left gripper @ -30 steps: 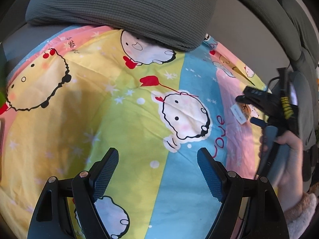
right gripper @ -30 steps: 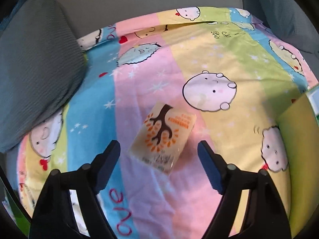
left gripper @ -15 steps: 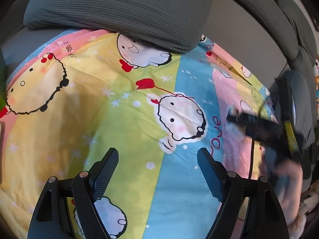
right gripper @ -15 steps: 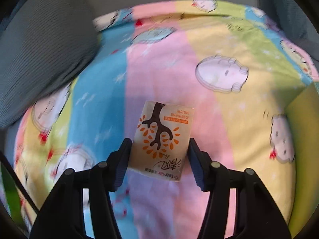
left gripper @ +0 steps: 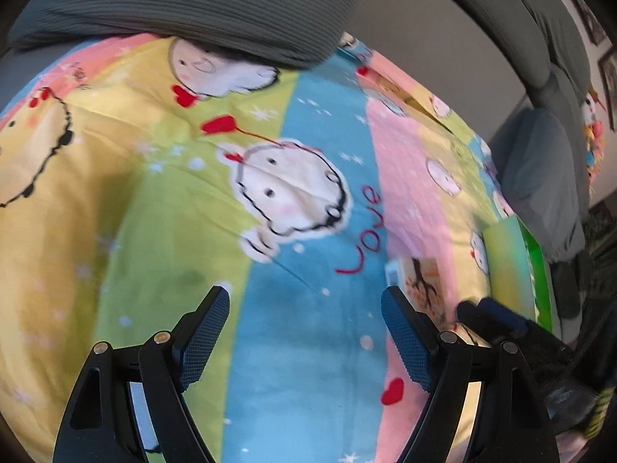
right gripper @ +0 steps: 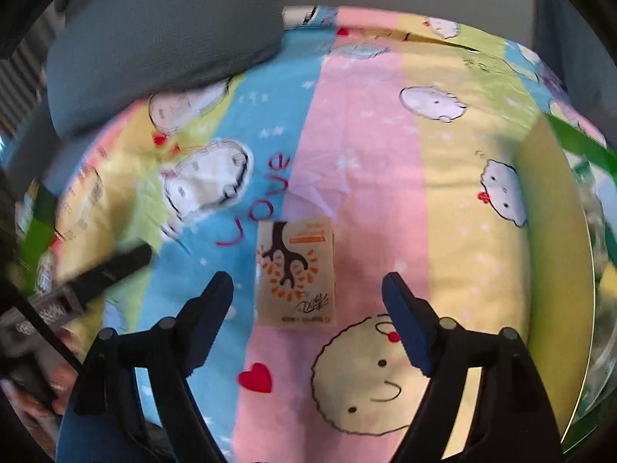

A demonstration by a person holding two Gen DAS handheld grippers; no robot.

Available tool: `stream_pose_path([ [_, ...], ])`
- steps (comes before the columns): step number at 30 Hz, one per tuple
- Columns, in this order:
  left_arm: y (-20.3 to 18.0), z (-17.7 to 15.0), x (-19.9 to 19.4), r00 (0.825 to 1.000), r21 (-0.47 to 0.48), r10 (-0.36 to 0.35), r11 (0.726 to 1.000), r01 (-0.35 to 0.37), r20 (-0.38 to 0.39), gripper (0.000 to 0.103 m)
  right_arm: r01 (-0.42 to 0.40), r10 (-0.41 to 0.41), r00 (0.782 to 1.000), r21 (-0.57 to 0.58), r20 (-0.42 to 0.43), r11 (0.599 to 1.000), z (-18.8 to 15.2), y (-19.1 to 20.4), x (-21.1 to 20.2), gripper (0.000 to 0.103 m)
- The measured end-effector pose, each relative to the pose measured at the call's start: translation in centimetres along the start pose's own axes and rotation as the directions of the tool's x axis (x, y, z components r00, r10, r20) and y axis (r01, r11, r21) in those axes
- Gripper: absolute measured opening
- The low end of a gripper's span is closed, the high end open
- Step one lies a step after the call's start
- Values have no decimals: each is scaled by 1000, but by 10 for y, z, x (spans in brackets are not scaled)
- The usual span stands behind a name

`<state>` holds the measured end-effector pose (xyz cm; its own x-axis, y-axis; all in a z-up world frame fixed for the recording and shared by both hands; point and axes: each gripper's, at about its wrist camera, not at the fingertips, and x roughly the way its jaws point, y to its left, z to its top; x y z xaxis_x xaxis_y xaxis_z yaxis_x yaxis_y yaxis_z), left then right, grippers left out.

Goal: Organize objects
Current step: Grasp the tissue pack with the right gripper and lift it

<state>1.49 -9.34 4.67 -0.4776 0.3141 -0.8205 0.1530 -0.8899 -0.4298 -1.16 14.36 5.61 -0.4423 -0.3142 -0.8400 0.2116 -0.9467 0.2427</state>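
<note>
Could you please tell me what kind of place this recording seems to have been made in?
Probably a living room at home, with the work done on a sofa. A cartoon-print bedsheet covers the seat, a grey cushion lies at its far edge, and padded grey backrests curve behind. A tissue pack lies on the sheet.

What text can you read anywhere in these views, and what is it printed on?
"love": red script on the striped cartoon bedsheet, blue stripe.
Tissue packet: orange and black print around the tree drawing, too blurred to read.
Left hand-held gripper: white lettering on its body, too blurred.
</note>
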Motion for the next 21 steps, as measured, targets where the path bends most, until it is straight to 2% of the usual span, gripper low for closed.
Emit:
stream_pose_path([
  [1, -3, -1, 3, 1000, 6, -10, 1000, 10, -8, 82, -35, 34, 999, 23, 23, 999, 0, -3, -4, 75],
  [2, -6, -2, 5, 1000, 9, -21, 1000, 21, -13, 82, -70, 68, 997, 44, 47, 997, 0, -8, -8, 63],
  [3, -10, -2, 8, 999, 15, -34, 999, 35, -23, 82, -100, 95, 993, 76, 63, 992, 2, -13, -9, 57],
  [5, -17, -3, 14, 998, 25, -53, 998, 54, -37, 81, -117, 109, 992, 139, 63, 983, 5, -21, -3, 40],
  [7, -25, -4, 21, 996, 38, -68, 997, 70, -56, 81, -110, 104, 994, 183, 43, 977, 7, -28, 9, 34],
  [10, -37, -7, 32, 992, 56, -88, 994, 94, -93, 80, -145, 146, 989, 213, 8, 966, 9, -31, 22, 34],
  [12, -44, -8, 36, 989, 59, -102, 992, 109, -108, 74, -154, 160, 987, 213, -9, 965, 8, -30, 27, 36],
  [15, -54, -10, 42, 986, 72, -112, 990, 122, -123, 72, -169, 181, 983, 221, -35, 961, 7, -30, 37, 36],
  [17, -58, -11, 46, 985, 80, -110, 989, 121, -134, 55, -182, 199, 979, 225, -54, 957, 7, -31, 44, 36],
  [21, -64, -13, 55, 982, 91, -107, 988, 122, -153, 49, -175, 203, 974, 232, -100, 957, 6, -34, 57, 36],
])
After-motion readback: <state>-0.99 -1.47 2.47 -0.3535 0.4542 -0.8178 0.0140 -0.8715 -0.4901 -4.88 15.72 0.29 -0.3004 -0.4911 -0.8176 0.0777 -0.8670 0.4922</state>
